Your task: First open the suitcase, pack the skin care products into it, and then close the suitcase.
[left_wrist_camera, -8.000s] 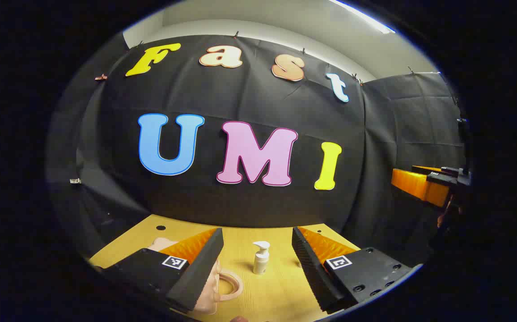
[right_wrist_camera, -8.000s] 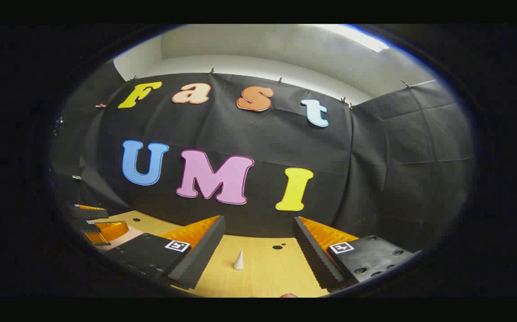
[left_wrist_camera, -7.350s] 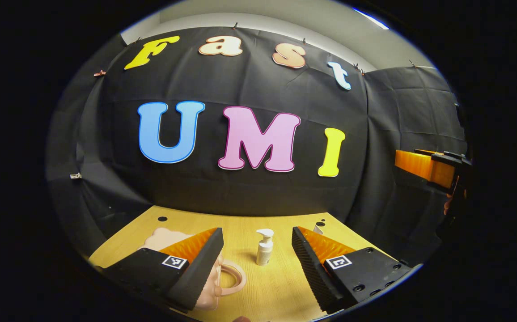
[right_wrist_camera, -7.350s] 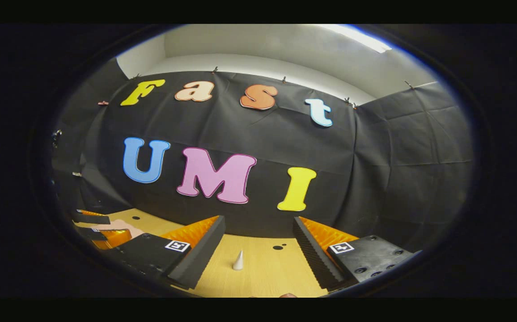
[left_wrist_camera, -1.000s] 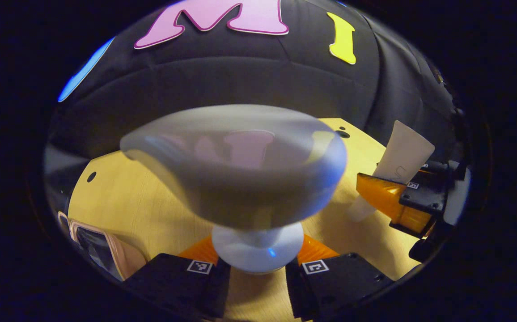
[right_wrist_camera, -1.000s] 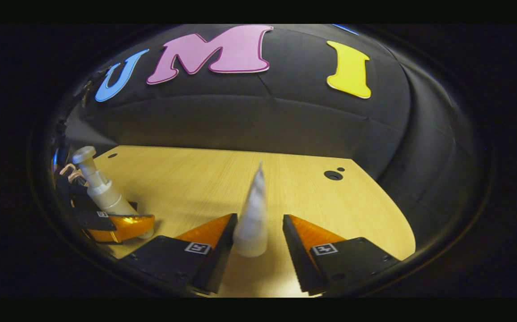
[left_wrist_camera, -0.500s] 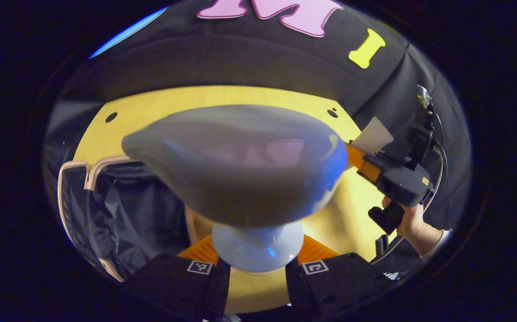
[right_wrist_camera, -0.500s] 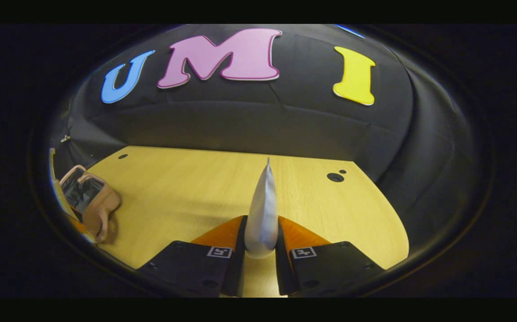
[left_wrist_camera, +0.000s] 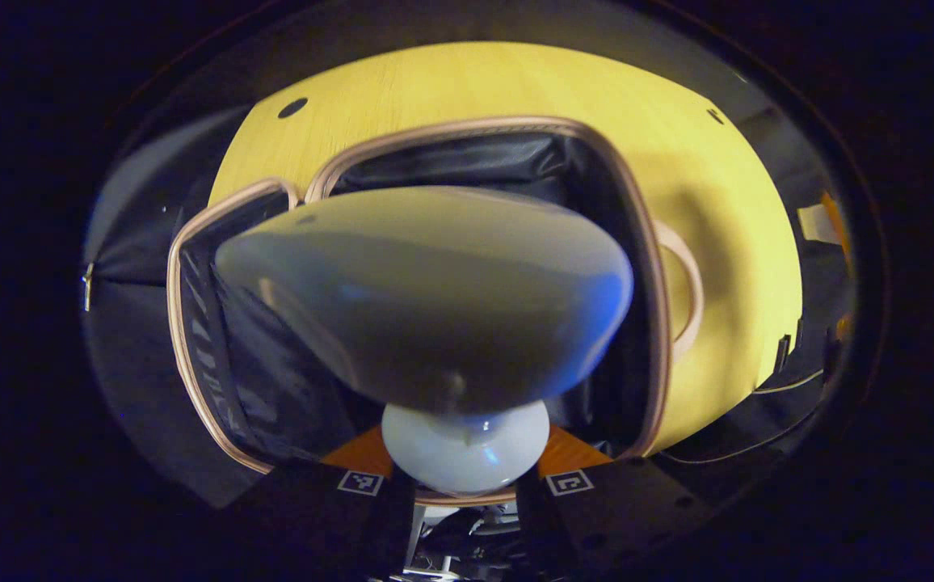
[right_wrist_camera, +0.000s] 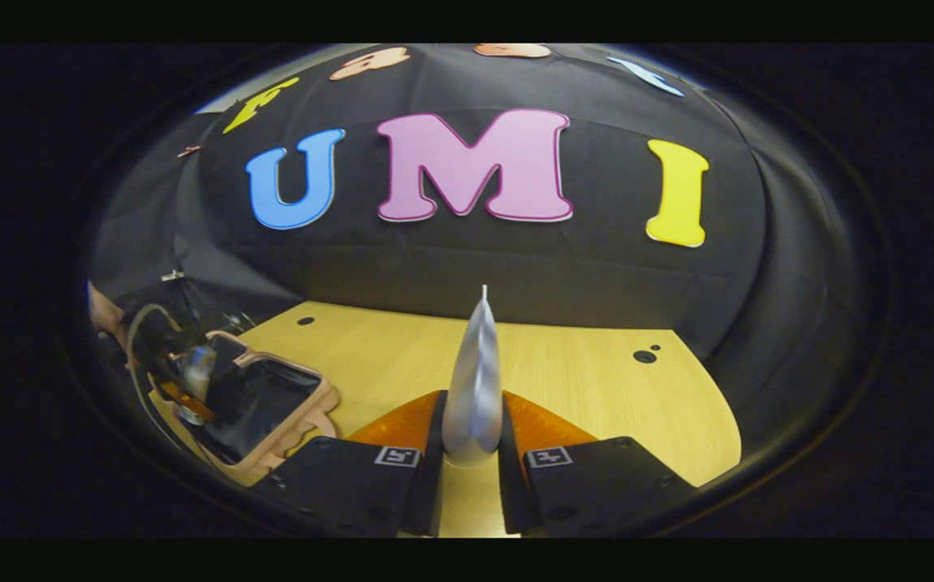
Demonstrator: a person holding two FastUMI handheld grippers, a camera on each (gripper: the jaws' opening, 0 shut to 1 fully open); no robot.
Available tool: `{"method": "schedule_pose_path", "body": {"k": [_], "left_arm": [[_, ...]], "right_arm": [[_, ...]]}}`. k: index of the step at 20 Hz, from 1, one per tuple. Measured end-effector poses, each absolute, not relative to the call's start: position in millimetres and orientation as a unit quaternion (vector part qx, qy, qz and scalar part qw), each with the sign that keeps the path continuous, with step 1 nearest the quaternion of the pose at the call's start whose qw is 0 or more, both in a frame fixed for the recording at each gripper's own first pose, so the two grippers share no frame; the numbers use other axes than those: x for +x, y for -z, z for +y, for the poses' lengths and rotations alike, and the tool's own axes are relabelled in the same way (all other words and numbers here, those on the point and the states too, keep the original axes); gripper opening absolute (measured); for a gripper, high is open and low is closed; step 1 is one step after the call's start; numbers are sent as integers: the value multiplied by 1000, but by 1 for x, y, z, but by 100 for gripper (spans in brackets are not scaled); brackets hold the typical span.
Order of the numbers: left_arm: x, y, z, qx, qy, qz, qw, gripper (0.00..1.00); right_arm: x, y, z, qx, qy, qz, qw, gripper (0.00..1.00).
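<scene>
Left gripper view looks steeply down over the open pink suitcase with its black lining, which lies on the pale wooden table, both halves spread flat and the loop handle toward the right. The left gripper is pinching the white pump bottle at its neck, both fingers pressed against it, and the broad pump head looms just in front of the lens, directly above the dark interior. Packing is the step in hand: the case is already open, and this bottle looks about ready to go in. The next move, as I judge it, calls for lowering the bottle into the right-hand compartment and spreading the fingers only once it rests on the lining, so it does not topple over the rim. In the right gripper view, the right gripper is clamped on the lower end of a white squeeze tube, which stands upright between its fingers with the flat crimped end pointing up; it is held level above the table, well to the right of the suitcase, where the left gripper hangs pointing downward over the case.
</scene>
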State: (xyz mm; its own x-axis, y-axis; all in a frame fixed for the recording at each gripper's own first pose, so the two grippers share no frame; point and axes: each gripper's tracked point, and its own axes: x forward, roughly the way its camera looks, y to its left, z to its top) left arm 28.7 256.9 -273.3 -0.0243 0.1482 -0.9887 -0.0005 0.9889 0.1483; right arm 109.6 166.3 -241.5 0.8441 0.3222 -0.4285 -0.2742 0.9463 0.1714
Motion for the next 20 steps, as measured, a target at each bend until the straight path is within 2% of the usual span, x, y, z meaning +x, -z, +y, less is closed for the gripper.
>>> {"method": "schedule_pose_path", "body": {"k": [1, 3, 4, 5, 9, 10, 12, 13, 14, 17, 20], "left_arm": [[27, 284, 261, 56, -55, 722, 688, 58], [27, 301, 267, 64, -54, 728, 680, 58], [27, 308, 270, 62, -59, 728, 680, 58], [27, 313, 272, 58, -62, 728, 680, 58], [30, 314, 268, 50, -41, 718, 693, 60], [33, 309, 265, 54, -32, 706, 705, 61], [38, 297, 253, 48, -6, 666, 744, 71], [40, 284, 253, 59, -4, 639, 767, 94], [41, 271, 255, 68, -1, 609, 791, 100], [28, 218, 252, 27, 14, 514, 857, 99], [-1, 169, 259, -60, 24, 437, 897, 97]], "right_arm": [[103, 235, 168, 48, -157, 228, 960, 26], [88, 225, 170, 38, -161, 228, 959, 27], [80, 220, 169, 31, -163, 228, 960, 33], [75, 219, 169, 18, -163, 227, 960, 27], [54, 226, 182, 13, -161, 249, 955, 33], [51, 224, 192, 23, -167, 253, 953, 32], [47, 219, 212, 30, -184, 262, 947, 32], [45, 216, 225, 32, -196, 267, 943, 33], [45, 216, 238, 32, -209, 274, 938, 32], [43, 222, 289, 40, -253, 309, 916, 32], [38, 238, 346, 48, -291, 363, 884, 33]]}}
